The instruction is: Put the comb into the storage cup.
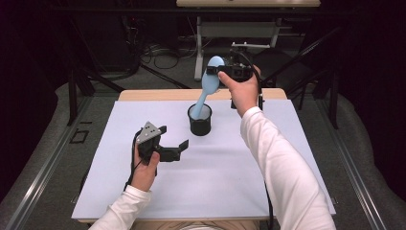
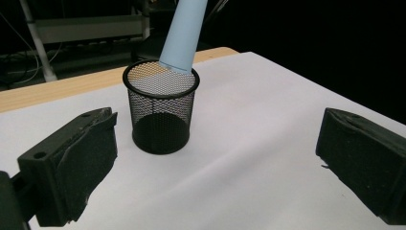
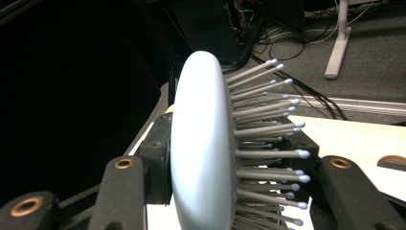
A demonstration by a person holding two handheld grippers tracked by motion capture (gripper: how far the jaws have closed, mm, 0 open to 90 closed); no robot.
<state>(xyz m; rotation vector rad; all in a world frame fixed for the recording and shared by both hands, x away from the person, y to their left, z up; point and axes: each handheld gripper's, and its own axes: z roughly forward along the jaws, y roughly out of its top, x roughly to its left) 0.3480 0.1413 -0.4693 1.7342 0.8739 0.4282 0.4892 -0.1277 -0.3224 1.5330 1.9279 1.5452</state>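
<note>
High view: your right hand-held gripper (image 1: 224,73) clamps the head of a light blue hairbrush (image 1: 209,82), whose handle dips into the black mesh cup (image 1: 199,120) at the far middle of the tabletop (image 1: 119,191).

Left gripper view: your left hand-held gripper (image 2: 210,163) is spread wide and empty, near the cup.

Right gripper view: the jaws pinch the brush head (image 3: 201,143). Release seems left.

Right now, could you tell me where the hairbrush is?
In the high view the hairbrush is held by its head in the right gripper, its handle dipping into the mesh cup at the table's middle.
</note>
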